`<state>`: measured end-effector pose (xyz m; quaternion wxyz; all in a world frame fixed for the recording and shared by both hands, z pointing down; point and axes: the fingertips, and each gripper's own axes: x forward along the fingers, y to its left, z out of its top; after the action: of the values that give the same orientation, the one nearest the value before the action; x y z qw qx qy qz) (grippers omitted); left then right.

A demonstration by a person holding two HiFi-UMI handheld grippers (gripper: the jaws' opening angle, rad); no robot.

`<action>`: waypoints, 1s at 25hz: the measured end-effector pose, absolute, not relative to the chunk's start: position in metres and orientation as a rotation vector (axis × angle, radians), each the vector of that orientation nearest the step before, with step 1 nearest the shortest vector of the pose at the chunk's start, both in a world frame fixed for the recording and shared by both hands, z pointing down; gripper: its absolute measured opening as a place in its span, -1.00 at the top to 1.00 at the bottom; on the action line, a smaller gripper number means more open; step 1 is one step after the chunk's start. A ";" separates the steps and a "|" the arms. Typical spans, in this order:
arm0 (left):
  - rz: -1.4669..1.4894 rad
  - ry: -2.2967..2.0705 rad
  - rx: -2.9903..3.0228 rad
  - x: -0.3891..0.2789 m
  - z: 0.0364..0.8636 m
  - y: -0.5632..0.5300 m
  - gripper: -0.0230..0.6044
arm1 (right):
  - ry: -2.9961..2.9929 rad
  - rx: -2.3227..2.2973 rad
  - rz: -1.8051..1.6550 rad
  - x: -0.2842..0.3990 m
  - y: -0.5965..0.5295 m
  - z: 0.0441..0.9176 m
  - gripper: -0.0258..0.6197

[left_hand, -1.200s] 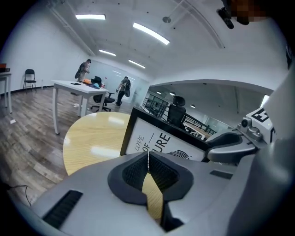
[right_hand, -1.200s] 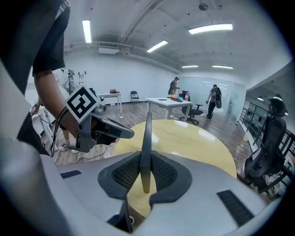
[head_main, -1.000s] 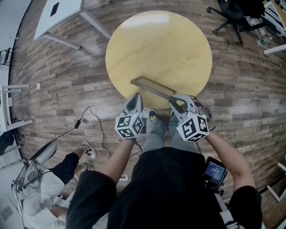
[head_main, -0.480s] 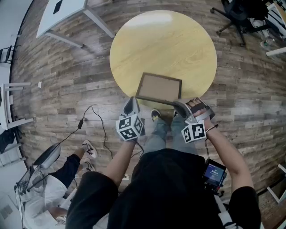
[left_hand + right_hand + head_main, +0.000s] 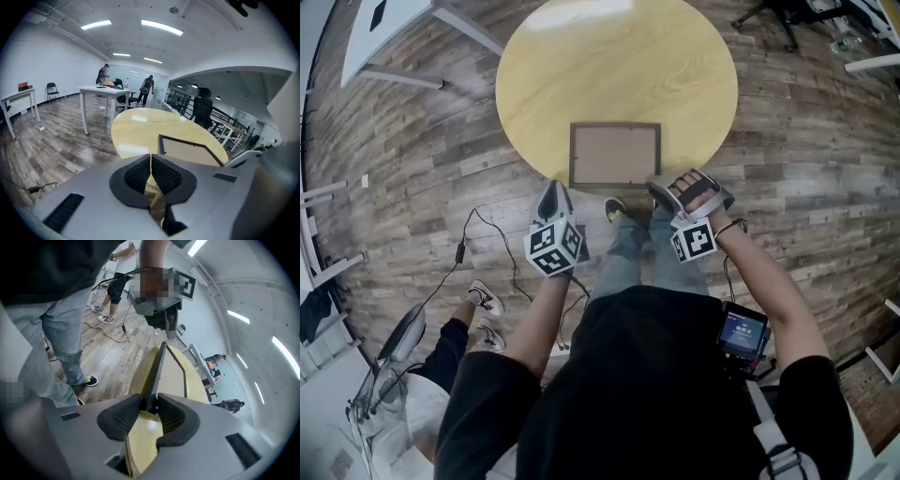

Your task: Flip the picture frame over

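Note:
A dark-rimmed picture frame (image 5: 615, 155) lies flat on the round yellow table (image 5: 609, 56), a plain brown panel facing up. My right gripper (image 5: 662, 191) is at the frame's near right corner. In the right gripper view the frame's edge (image 5: 157, 369) runs between the pads (image 5: 174, 414); the jaws have just been opening and a gap shows beside the edge. My left gripper (image 5: 550, 193) is shut on nothing, at the table's near edge left of the frame. In the left gripper view its pads (image 5: 162, 174) meet, with the frame (image 5: 190, 151) ahead to the right.
A white table (image 5: 389, 19) stands at the upper left and an office chair (image 5: 787, 19) at the upper right. Cables (image 5: 478, 239) trail over the wood floor. A seated person's legs (image 5: 450, 347) show at the lower left. Other people stand far off in the room.
The frame has gone from standing tilted on its edge to lying flat on the table. My right gripper rolled and sank with it. My left gripper drew back towards the table's edge.

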<state>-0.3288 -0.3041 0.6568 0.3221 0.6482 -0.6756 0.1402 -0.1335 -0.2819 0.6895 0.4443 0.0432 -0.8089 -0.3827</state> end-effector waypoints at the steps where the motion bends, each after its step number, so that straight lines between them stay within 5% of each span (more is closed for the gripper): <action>1: 0.368 -1.765 1.707 -0.326 0.657 -0.304 0.83 | -2.019 0.112 -0.930 -0.134 -0.281 0.690 0.55; 18: 0.354 -1.656 1.825 -0.292 0.650 -0.307 0.83 | -2.356 0.166 0.324 -0.136 -0.280 0.679 0.64; 25: 0.311 -1.632 1.992 -0.272 0.599 -0.323 0.83 | -2.556 0.335 0.327 -0.148 -0.307 0.589 0.73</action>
<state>-0.2721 -0.3234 0.5986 0.2706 0.7393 -0.6056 0.1154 -0.1481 -0.3065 0.5891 0.2684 0.1242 -0.9475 0.1214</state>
